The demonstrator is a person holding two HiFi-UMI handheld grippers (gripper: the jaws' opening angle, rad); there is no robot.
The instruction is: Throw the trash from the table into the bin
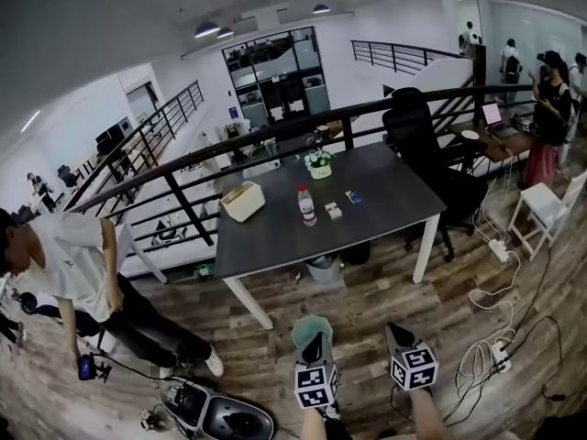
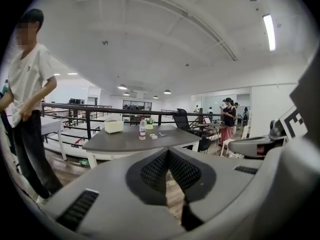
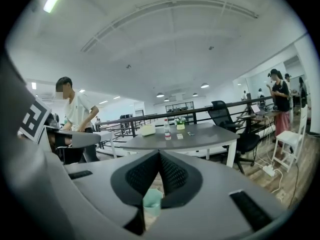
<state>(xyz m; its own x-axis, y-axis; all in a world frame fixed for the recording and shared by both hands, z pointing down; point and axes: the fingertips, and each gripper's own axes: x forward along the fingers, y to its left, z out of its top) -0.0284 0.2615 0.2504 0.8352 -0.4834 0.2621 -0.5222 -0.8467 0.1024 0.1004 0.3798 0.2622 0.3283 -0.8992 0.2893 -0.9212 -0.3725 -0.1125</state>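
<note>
A dark grey table (image 1: pixel 275 236) stands ahead on the wood floor. On it are a clear plastic bottle (image 1: pixel 306 205) with a red cap, a small white packet (image 1: pixel 333 211), a small blue item (image 1: pixel 353 196), a cream box (image 1: pixel 243 201) and a potted plant (image 1: pixel 319 164). A pale green bin (image 1: pixel 310 326) sits on the floor just in front of my left gripper (image 1: pixel 315 345), and it shows under the right jaws as the bin (image 3: pixel 152 202). A grey bin (image 1: pixel 323 269) is under the table. My left gripper (image 2: pixel 167 154) and right gripper (image 3: pixel 159 154) are both shut and empty, well short of the table.
A person (image 1: pixel 83 273) bends over at the left beside dark bags (image 1: pixel 220 415) on the floor. A black office chair (image 1: pixel 417 136) stands at the table's right end. A white chair (image 1: pixel 546 209), cables and a power strip (image 1: pixel 500 356) lie to the right. A black railing (image 1: pixel 275 131) runs behind the table.
</note>
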